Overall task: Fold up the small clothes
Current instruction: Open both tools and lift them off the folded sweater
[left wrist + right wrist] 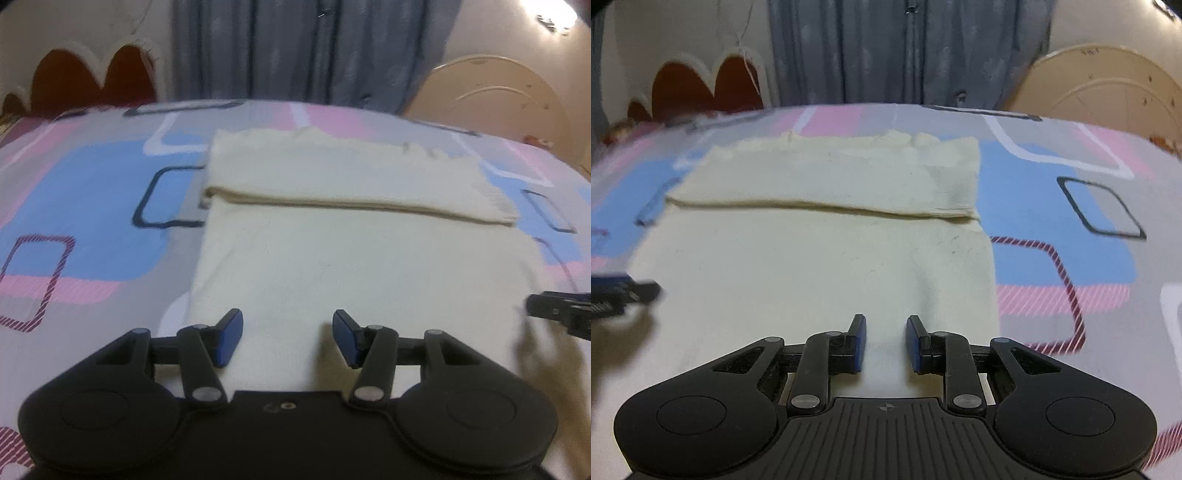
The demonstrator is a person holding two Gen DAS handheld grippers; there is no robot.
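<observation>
A cream cloth (351, 266) lies flat on the patterned bedsheet, its far part folded back toward me along a straight fold edge (351, 203). My left gripper (288, 317) hovers over the cloth's near left part, open, with nothing between its blue pads. The right gripper's tip (557, 314) shows at the right edge of that view. In the right wrist view the same cloth (798, 266) fills the middle. My right gripper (885, 319) is over its near right part, open with a narrower gap and nothing in it. The left gripper's tip (624, 291) appears blurred at the left.
The bedsheet (92, 192) with pink, blue and grey shapes spreads around the cloth on all sides. Beyond the bed hang grey-blue curtains (295, 48). A scalloped red-brown headboard (85, 77) stands at the back left, a round beige panel (498, 92) at the back right.
</observation>
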